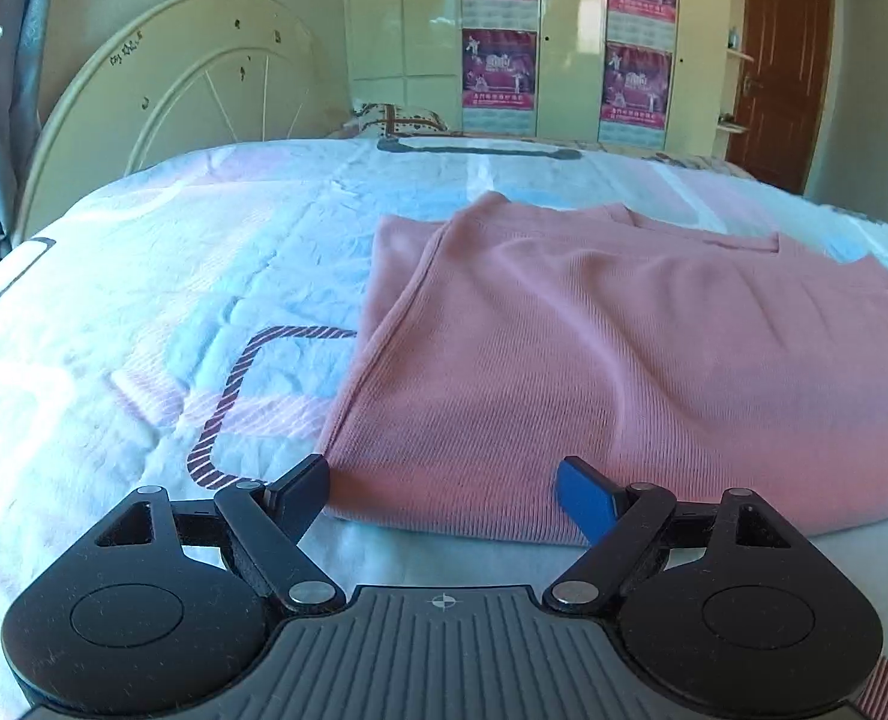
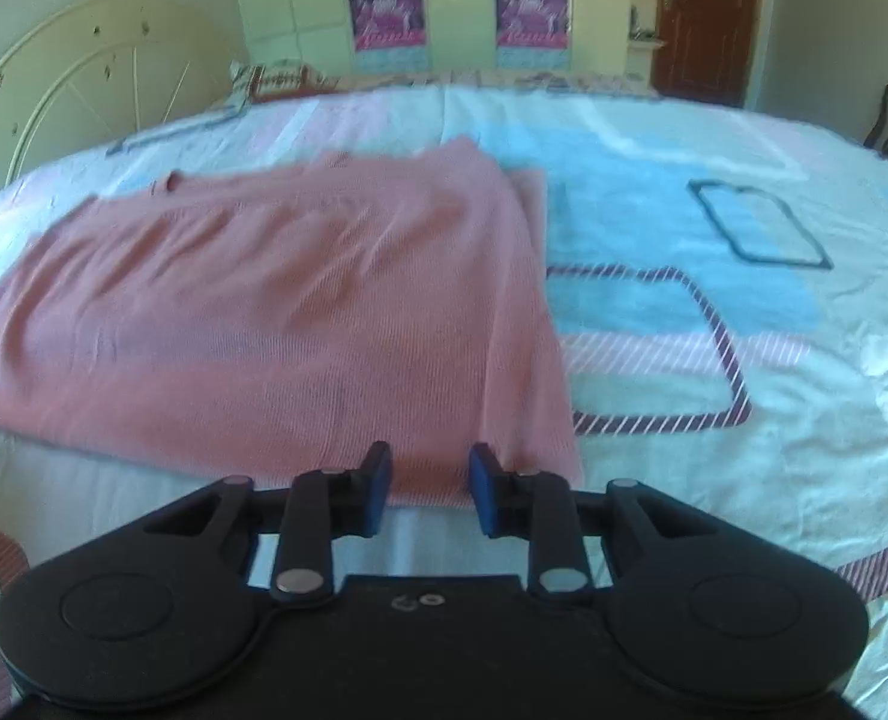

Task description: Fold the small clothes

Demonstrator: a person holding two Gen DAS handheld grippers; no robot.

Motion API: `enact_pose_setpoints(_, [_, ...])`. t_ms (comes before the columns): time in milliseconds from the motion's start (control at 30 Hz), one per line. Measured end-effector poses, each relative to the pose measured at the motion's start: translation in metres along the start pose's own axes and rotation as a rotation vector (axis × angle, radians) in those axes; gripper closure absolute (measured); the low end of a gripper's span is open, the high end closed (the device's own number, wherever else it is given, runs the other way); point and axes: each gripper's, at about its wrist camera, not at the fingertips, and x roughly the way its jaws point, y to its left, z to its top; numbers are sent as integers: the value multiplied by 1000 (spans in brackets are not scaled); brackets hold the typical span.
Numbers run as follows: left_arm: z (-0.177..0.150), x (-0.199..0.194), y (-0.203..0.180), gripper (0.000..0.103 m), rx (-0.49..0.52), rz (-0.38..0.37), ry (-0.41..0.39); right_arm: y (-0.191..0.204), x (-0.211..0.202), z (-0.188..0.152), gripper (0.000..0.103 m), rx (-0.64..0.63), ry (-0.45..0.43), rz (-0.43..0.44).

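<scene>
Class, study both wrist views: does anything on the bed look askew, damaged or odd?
Nothing stands out. The pink garment lies flat and partly folded on the bedspread, its edges fairly straight.

One pink knit garment (image 1: 624, 348) lies folded on one bed (image 1: 144, 300). Two grippers: the left gripper (image 1: 444, 495) and the right gripper (image 2: 431, 489). Far off are four posters (image 1: 498, 69) on one wardrobe, one pillow (image 1: 399, 117), one brown door (image 1: 780, 60), and one headboard (image 1: 174, 90).

Pink ribbed garment (image 1: 624, 360), folded, on bed (image 1: 144, 300)
</scene>
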Motion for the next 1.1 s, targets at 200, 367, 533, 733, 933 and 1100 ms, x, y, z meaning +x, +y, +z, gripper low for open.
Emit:
enact_pose_setpoints(200, [-8,10,14,20,-60,0,44,-9,15,-7,76,40,46,-44])
enact_pose_setpoints(367, [-11,11,11,20,-37,9,57,-10,5,-8,76,57,25,-60])
enact_pose_setpoints(533, [-7,10,8,20,-31,25,62,-7,4,-9,77,43,26,-71])
enact_pose_setpoints(733, [-9,11,11,20,-35,20,71,-4,10,-11,76,27,51,-83])
enact_pose_setpoints(933, [-5,-14,28,23,-199,-82,21,-2,-14,-6,73,50,-27,-44])
enact_pose_setpoints(1100, [-22,-11,45,55,-452,-196,60,3,-23,-6,88,63,-51,38])
